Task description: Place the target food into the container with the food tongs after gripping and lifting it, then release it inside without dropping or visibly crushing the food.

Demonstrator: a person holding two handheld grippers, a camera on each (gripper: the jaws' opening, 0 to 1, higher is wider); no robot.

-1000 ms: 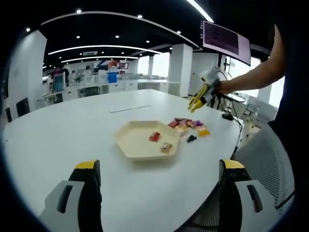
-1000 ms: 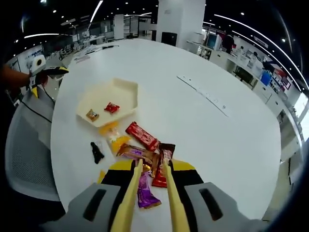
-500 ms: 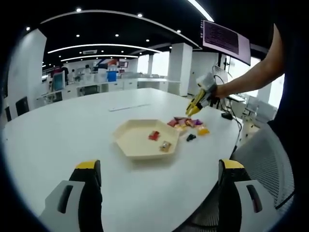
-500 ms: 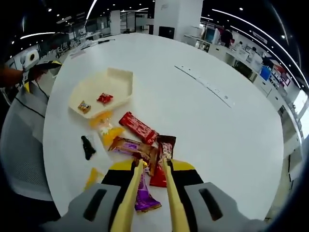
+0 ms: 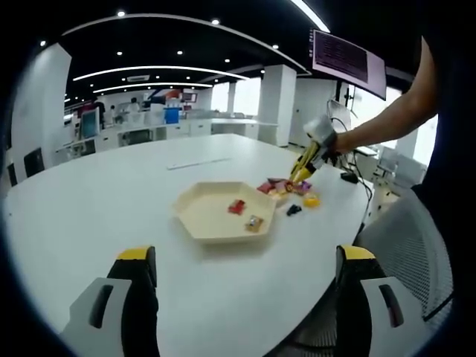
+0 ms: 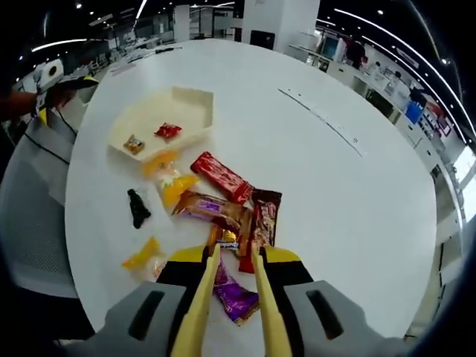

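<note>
Between the slightly parted yellow tongs (image 6: 230,256) of the right gripper (image 6: 230,297), overlapping snack wrappers (image 6: 223,212) are crowded; two could be pinched together.

1. My left gripper (image 5: 242,297) is held level and low, its two jaws spread wide apart with nothing between them.
2. My right gripper (image 6: 232,256) tilts downward, its jaws drawn in on the food tongs (image 6: 223,305).
3. My right forearm (image 5: 387,119) stretches out, bare, behind that gripper.
</note>
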